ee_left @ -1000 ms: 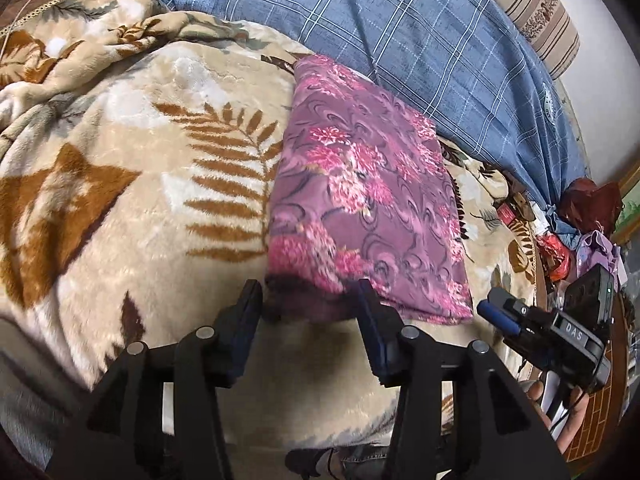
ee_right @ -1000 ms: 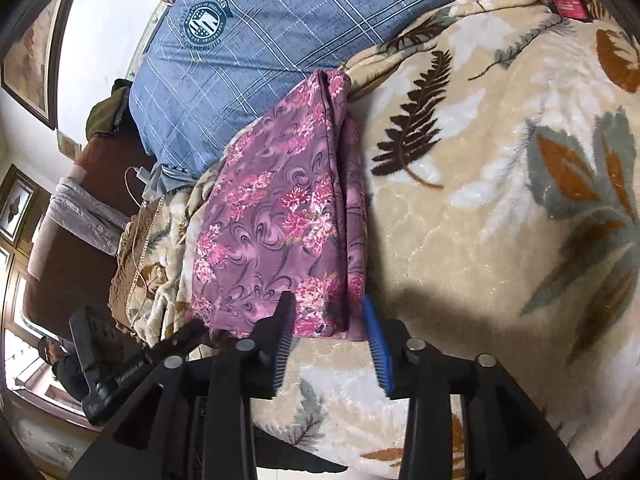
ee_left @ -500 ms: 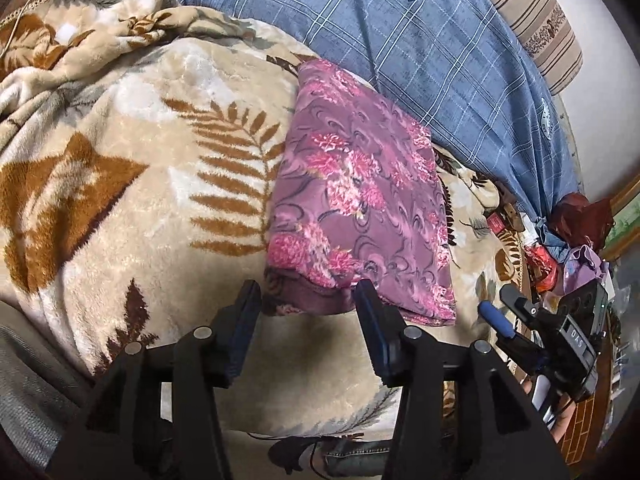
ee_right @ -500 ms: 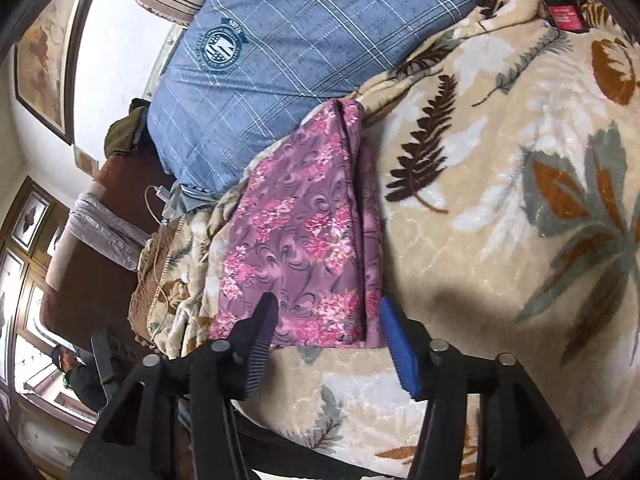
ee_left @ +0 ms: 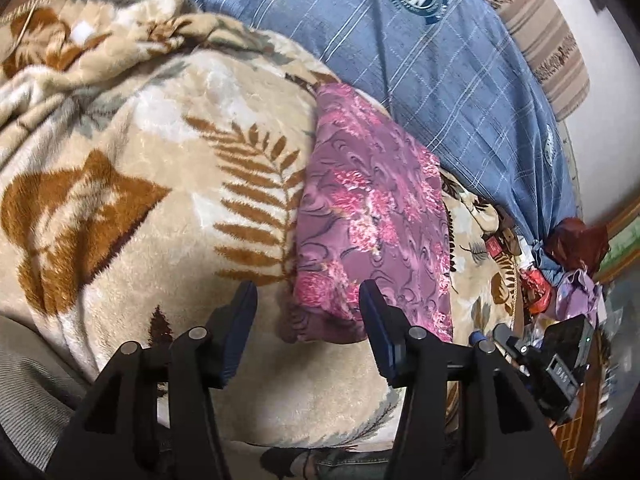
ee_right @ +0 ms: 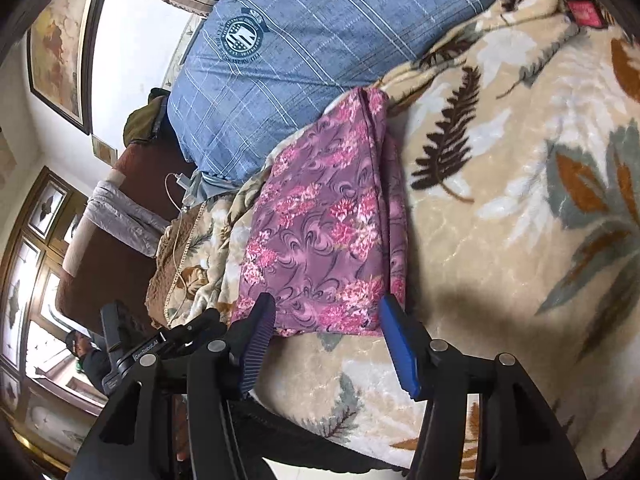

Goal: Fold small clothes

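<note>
Over blanket (ee_left: 140, 184), both grippers (ee_left: 308, 300) (ee_right: 326, 312) tilt downward, jaws wide, near folded cloth (ee_left: 372, 220).

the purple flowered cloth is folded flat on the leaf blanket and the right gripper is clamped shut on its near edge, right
Not quite. The purple flowered cloth does lie folded flat on the leaf blanket, but the right gripper is not clamped on it. The right wrist view shows its jaws open, one at each side of the cloth's near edge, pinching nothing.

A lived-in home bedroom: a bed spread with a plush leaf-patterned blanket (ee_left: 160, 208), a blue checked pillow (ee_right: 304, 52), a striped cushion (ee_left: 548, 52), framed pictures (ee_right: 60, 40) on white walls, wood-framed windows (ee_right: 28, 276)
</note>
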Available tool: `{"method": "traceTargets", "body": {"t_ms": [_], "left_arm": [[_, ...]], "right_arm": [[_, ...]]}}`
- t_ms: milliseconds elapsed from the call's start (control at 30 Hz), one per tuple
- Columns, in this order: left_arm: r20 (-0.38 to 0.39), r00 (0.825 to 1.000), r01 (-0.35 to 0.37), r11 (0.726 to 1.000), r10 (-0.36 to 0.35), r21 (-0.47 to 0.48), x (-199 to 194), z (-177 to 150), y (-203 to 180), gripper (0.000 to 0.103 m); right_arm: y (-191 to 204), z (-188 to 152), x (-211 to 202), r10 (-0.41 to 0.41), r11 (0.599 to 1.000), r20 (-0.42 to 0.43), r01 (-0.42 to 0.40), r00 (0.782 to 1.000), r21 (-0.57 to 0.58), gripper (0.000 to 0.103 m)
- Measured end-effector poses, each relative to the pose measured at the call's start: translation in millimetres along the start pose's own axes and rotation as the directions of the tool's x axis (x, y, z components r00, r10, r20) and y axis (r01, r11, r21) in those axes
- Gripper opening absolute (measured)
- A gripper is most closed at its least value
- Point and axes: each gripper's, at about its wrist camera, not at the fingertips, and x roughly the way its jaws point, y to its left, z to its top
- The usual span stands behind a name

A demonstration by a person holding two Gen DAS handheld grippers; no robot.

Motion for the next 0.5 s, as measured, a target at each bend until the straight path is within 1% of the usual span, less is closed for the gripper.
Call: {"method": "traceTargets", "body": {"t_ms": [67, 133, 167, 267, 333, 400, 433, 500], "left_arm": [[-0.009, 1.000, 0.008, 1.000, -0.008, -0.010, 5, 0, 1, 0.051], [-0.018, 1.000, 0.018, 1.000, -0.018, -0.015, 10, 2, 1, 0.051], [-0.025, 0.999, 0.026, 1.000, -0.026, -0.016, 14, 4, 1, 0.051], [-0.038, 0.999, 0.014, 1.000, -0.014, 0.001, 28, 10, 0, 0.051], [-0.065, 0.998, 0.020, 1.000, -0.021, -0.009, 38, 10, 4, 0.051], [-0.086, 0.996, 0.027, 1.000, -0.028, -0.016, 45, 6, 8, 0.051], [-0.077, 0.997, 0.030, 0.999, -0.031, -0.015, 44, 4, 8, 0.051], [-0.075, 0.996, 0.037, 0.999, -0.037, 0.001, 43, 3, 4, 0.051]], "right_arm": [[-1, 0, 7, 0.003, 1.000, -0.022, -0.003, 1.000, 0.005, 0.049], [1, 1, 16, 0.009, 1.000, -0.048, -0.009, 0.999, 0.005, 0.043], [4, 2, 20, 0.003, 1.000, -0.062, -0.003, 0.998, -0.004, 0.043], [6, 5, 36, -0.051, 0.999, -0.096, 0.049, 0.994, -0.024, 0.043], [4, 4, 47, -0.088, 0.996, -0.116, 0.084, 0.989, -0.034, 0.042], [0, -1, 59, -0.117, 0.993, -0.144, 0.111, 0.983, -0.045, 0.037], [-1, -4, 63, -0.122, 0.992, -0.150, 0.117, 0.981, -0.045, 0.034], [0, -7, 64, -0.124, 0.992, -0.147, 0.117, 0.981, -0.056, 0.032]]}}
